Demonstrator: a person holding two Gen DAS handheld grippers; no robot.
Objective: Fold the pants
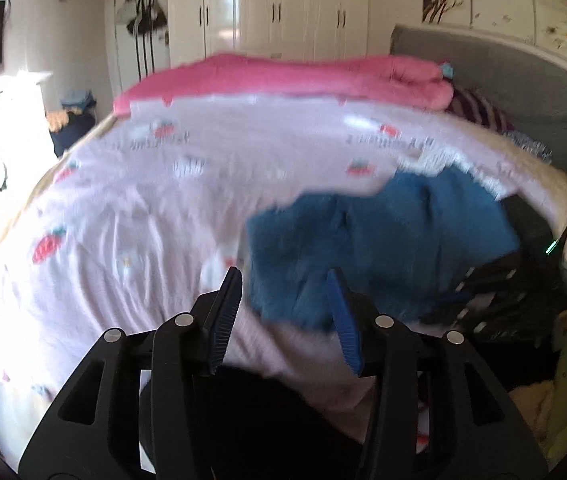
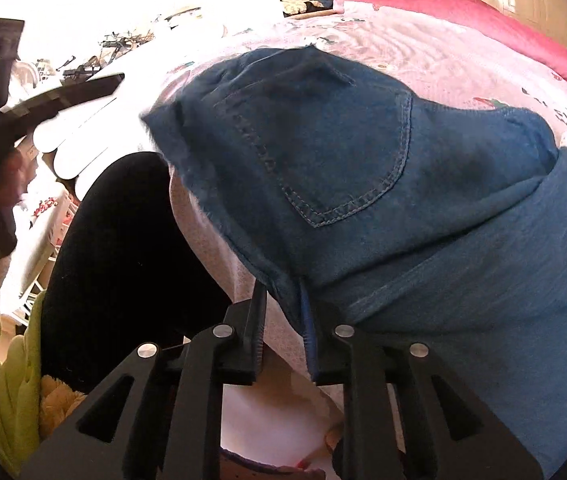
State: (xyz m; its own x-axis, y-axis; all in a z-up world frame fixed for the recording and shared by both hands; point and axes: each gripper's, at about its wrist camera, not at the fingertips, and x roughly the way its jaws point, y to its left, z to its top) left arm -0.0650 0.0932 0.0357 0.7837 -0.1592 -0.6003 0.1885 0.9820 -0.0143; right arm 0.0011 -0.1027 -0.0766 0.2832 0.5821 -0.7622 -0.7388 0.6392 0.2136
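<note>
While right claw pinches pants, left claw gapes

We see a pale pink bedsheet printed with strawberries, and at its far edge lies a folded bright pink blanket. Behind the blanket stand white wardrobes; a grey headboard rises to the blanket's right.

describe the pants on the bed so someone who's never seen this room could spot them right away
Start at the bed with its pale pink strawberry-print cover, a bright pink blanket along its far side. The pants lie bunched near the bed's near edge, one edge pinched in the right gripper. They are the only dark blue denim there, with a stitched back pocket facing up.
</note>
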